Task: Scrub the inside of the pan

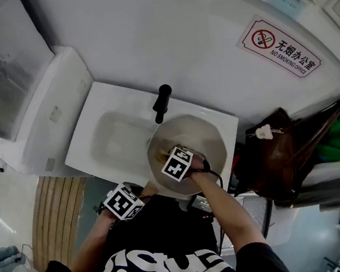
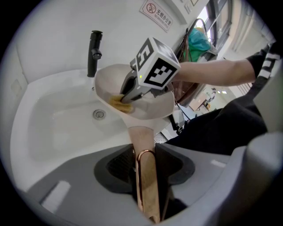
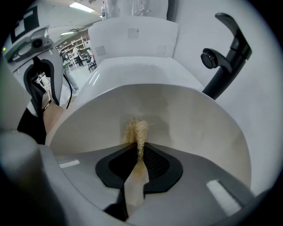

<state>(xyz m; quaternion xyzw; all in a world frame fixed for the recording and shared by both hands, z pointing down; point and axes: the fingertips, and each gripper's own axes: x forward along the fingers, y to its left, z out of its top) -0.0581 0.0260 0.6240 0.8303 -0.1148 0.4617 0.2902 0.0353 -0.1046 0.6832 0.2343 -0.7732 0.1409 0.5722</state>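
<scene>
A cream pan (image 1: 204,135) is held tilted over the white sink (image 1: 111,140). My left gripper (image 2: 146,155) is shut on the pan's wooden handle (image 2: 147,185), which has a copper loop at its end. In the head view the left gripper (image 1: 145,194) sits at the pan's near edge. My right gripper (image 3: 139,150) is shut on a yellow fibrous scrubber (image 3: 136,131) and points steeply down into the pan (image 3: 190,119). The scrubber (image 2: 118,103) presses on the pan's inner wall at the left side, seen under the right gripper (image 2: 127,98) in the left gripper view.
A black faucet (image 1: 162,102) stands at the sink's back edge, just beyond the pan's rim. A brown bag (image 1: 278,152) hangs to the right of the sink. The drain (image 2: 99,114) lies in the basin to the left of the pan. A no-smoking sign (image 1: 279,48) is on the wall.
</scene>
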